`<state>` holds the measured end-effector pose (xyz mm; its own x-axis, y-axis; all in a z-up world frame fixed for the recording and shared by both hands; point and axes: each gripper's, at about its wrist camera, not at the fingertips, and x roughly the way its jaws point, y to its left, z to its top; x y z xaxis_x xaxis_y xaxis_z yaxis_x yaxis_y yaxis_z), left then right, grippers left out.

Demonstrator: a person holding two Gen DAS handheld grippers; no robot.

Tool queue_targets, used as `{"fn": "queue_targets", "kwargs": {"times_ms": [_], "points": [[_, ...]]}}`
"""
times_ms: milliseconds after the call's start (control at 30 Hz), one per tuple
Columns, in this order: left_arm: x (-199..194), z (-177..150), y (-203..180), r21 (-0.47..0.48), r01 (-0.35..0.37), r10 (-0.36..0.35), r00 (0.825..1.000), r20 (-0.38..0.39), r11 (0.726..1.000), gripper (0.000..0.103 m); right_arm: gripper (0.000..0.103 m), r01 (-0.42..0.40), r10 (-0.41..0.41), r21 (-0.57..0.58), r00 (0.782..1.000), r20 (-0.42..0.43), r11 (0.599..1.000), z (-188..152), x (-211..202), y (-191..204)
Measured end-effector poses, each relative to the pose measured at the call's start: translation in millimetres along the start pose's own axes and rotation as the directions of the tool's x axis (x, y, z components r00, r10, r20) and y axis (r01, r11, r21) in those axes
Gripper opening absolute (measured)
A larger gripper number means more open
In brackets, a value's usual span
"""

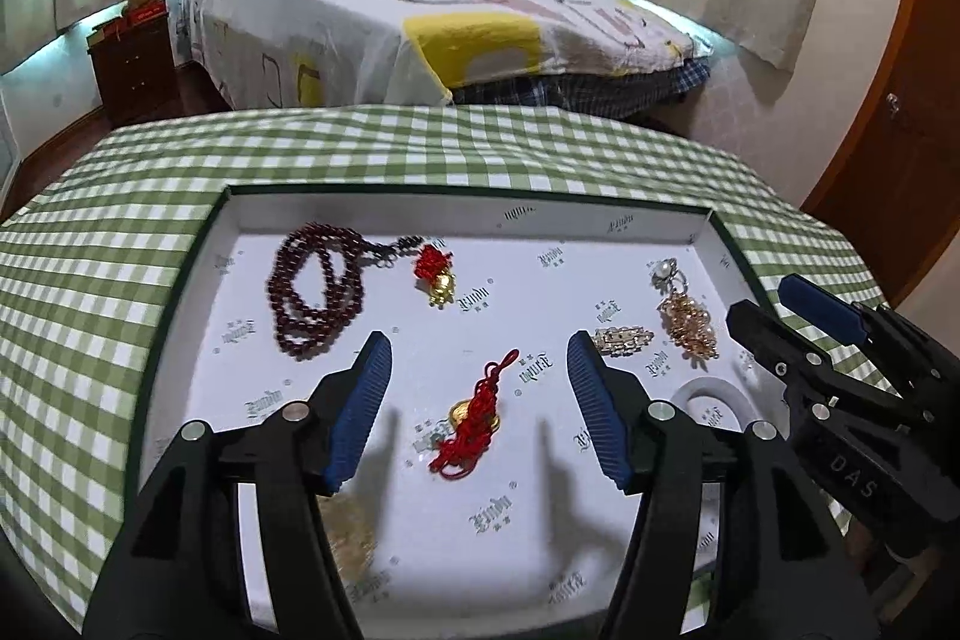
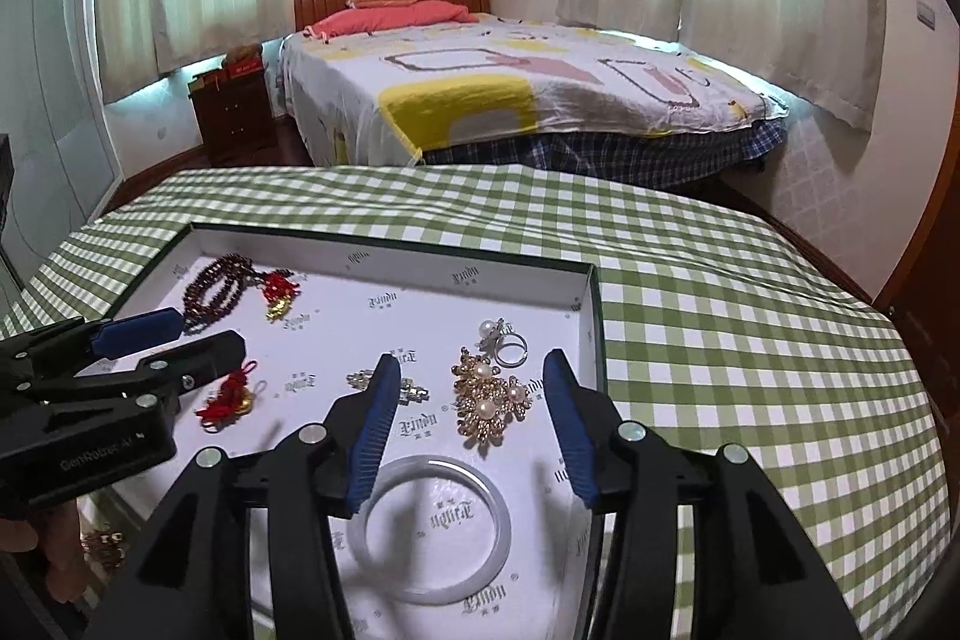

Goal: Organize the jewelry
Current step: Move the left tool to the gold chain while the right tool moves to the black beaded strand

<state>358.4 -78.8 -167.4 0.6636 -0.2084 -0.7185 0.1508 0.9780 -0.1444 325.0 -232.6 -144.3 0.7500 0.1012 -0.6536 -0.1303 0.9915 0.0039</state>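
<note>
We have both claws hanging over the white tray [image 1: 252,220] that sits on the green checked cloth [image 1: 108,232], and neither one has picked anything yet, so we judge the sorting is between picks with the jewelry spread loose on the tray floor.

Our left claw [image 1: 480,406] stands wide open and empty, its blue pads [image 1: 360,412] to either side of the red knotted charm [image 1: 477,415] with gold coins, which lies near the middle of the tray. Our right claw [image 2: 471,436] is just as wide open and holds nothing; it hovers over the tray's right part, with the pale bangle [image 2: 429,529] below it toward the near edge and the gold flower brooch [image 2: 489,400] with pearls between its pads.

For the rest, taking the tray as our mark: the dark red bead necklace [image 1: 318,289] lies coiled at the far left, with a second red knot and gold charm [image 1: 435,274] just beside its end. A pearl ring [image 2: 507,340] lies at the far right, touching or nearly touching the brooch. A small glittering clip [image 1: 621,340] lies between the brooch and the red charm.

The next move, as we see it, calls for lowering one open claw squarely over a piece and closing gently. The charm's cord is soft and will bunch; the bangle is smooth and could slip from the pads.
</note>
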Motion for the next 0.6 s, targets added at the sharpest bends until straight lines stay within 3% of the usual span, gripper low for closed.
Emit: {"fn": "queue_targets", "kwargs": {"times_ms": [200,600], "points": [[-30.8,-4.7,7.5,-0.013,-0.011,0.012,0.999,0.052,1.0,0.06,0.05,0.002,-0.003,0.02,1.0,0.029,1.0,-3.2,-25.1,2.7],[-76.6,-34.7,18.0,-0.018,-0.032,0.033,0.996,0.086,0.999,0.06,0.05,-0.01,0.008,0.043,0.999,0.05,0.999,-22.4,-63.9,16.8]]}}
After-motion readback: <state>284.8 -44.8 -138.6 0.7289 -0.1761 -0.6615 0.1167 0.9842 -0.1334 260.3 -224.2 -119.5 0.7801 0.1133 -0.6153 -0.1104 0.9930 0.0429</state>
